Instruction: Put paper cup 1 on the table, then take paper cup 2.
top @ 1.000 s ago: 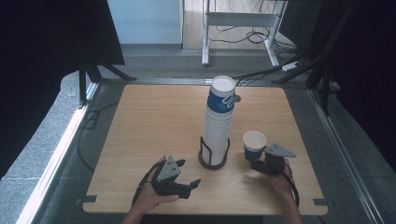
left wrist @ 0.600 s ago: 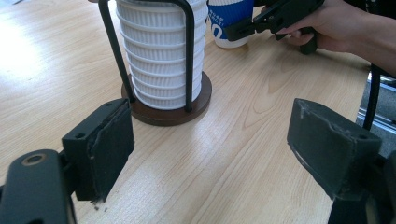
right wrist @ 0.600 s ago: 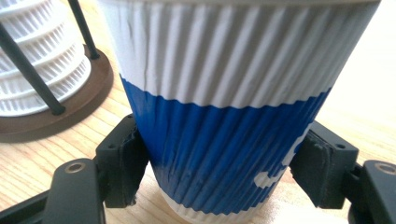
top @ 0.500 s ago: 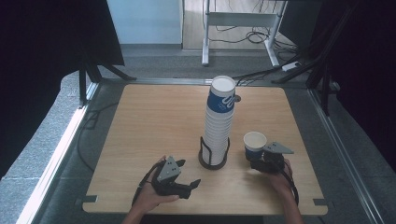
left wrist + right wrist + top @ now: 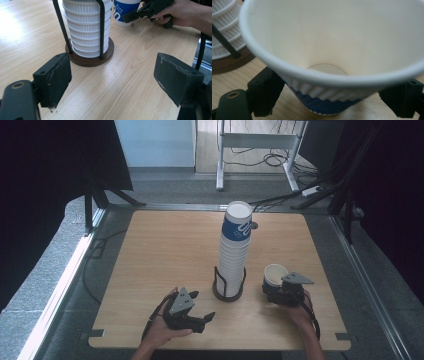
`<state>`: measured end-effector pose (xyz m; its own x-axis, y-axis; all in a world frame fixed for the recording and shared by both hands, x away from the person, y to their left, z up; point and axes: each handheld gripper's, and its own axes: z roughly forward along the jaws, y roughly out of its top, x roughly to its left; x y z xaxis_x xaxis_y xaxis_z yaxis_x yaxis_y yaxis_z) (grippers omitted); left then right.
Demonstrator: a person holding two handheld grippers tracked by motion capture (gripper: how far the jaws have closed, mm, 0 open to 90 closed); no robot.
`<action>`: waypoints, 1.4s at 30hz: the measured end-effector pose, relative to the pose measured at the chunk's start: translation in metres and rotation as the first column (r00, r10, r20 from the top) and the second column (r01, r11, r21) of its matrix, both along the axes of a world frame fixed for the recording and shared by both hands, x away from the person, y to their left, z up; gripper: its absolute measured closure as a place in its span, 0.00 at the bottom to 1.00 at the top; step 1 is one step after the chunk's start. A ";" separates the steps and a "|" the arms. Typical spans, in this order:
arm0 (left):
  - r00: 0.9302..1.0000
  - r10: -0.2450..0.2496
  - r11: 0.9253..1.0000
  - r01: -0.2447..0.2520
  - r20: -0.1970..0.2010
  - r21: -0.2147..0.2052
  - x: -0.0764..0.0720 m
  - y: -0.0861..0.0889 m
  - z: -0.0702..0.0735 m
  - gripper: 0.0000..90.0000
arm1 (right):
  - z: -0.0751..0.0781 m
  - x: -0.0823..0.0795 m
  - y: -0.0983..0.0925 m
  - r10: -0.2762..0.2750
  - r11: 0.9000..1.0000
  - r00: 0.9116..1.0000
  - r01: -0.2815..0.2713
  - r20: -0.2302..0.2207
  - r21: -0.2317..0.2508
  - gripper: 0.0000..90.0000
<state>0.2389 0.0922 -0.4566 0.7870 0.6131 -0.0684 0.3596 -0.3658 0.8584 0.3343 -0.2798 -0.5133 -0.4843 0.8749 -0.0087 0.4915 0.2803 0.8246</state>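
Paper cup (image 5: 275,276) stands upright near the surface's (image 5: 165,250) front right, beside my cup stack (image 5: 234,251). My right tool (image 5: 274,292) has just opened, jaws flanking it; left tool (image 5: 202,312) spread, idle. Withdraw straight back, avoiding tipping.

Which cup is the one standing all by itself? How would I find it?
Start at the wooden table and find the tall stack of cups in its black holder near the middle. Just right of the stack, in front of the right hand-held gripper, stands a single cup. It is upright, open-topped and empty, blue with a white ribbed band, and stacked on nothing.
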 end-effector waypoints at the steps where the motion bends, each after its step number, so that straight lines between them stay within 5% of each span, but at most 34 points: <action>1: 1.000 -0.003 1.000 0.003 -0.007 -0.011 0.000 0.001 0.000 0.17 | 0.002 -0.003 -0.002 -0.006 1.000 1.000 0.005 0.019 0.029 0.14; 8: 0.999 0.038 0.999 -0.038 -0.010 -0.035 0.002 0.006 0.002 0.17 | 0.014 -0.020 -0.013 -0.024 0.994 0.998 0.017 0.066 0.108 0.14; 9: 0.999 0.053 0.998 -0.053 -0.010 -0.030 0.003 0.006 0.002 0.18 | 0.020 -0.026 -0.018 -0.022 0.987 0.997 0.009 0.080 0.159 0.15; 13: 0.995 0.102 0.994 -0.102 -0.016 -0.026 0.005 0.008 0.003 0.20 | 0.033 -0.038 -0.022 -0.019 0.979 0.993 -0.006 0.119 0.201 0.15; 21: 0.994 0.105 0.992 -0.106 -0.017 -0.075 0.006 0.014 0.006 0.20 | 0.058 -0.055 -0.021 0.038 0.970 0.978 -0.085 0.203 0.228 0.21; 27: 0.995 0.103 0.988 -0.103 -0.005 -0.110 0.007 0.013 0.014 0.20 | 0.079 -0.067 -0.011 0.143 0.940 0.956 -0.212 0.254 0.266 0.25; 31: 0.995 0.095 0.989 -0.094 0.007 -0.116 0.011 0.009 0.019 0.20 | 0.082 -0.070 -0.002 0.188 0.936 0.946 -0.254 0.262 0.244 0.26; 42: 0.996 0.077 0.987 -0.070 0.039 -0.147 0.033 0.000 0.041 0.18 | 0.082 -0.069 0.008 0.223 0.930 0.941 -0.284 0.255 0.233 0.25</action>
<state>0.2721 0.0920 -0.4159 0.7445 0.6555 -0.1271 0.3409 -0.2095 0.9165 0.2653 -0.2720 -0.4315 -0.7021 0.7084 0.0724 0.2304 0.1297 0.9644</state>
